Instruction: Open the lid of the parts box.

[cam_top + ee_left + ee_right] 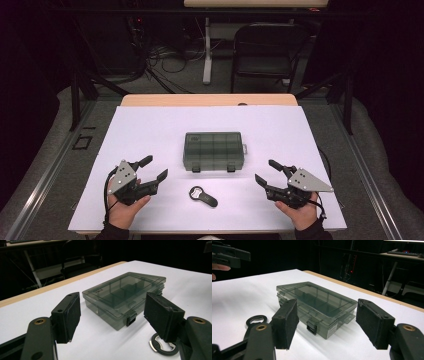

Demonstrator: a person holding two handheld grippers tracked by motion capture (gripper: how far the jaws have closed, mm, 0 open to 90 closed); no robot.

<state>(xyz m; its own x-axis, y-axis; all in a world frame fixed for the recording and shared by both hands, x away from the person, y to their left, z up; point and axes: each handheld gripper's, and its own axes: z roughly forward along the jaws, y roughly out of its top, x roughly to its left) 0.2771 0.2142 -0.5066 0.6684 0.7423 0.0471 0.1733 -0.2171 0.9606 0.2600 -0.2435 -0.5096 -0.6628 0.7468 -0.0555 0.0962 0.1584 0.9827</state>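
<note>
High view: bottle opener [203,196] seen flat on white mat [150,130], near front edge, between left gripper [152,168] and right gripper [266,171]. Smoky compartment box [213,150] set mid-mat, lid closed, just behind opener, not touching. Both grippers held wide open, nothing gripped, well apart from box.

Left gripper view: jaws spread, empty; box framed between them, opener [162,346] partly hidden behind right-hand jaw.

Right gripper view: jaws spread, empty; box [317,305] ahead, opener [255,321] behind left-hand jaw.

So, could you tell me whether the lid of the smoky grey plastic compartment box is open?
No, the smoky grey plastic compartment box lies flat with its lid down and both front latches fastened.
</note>
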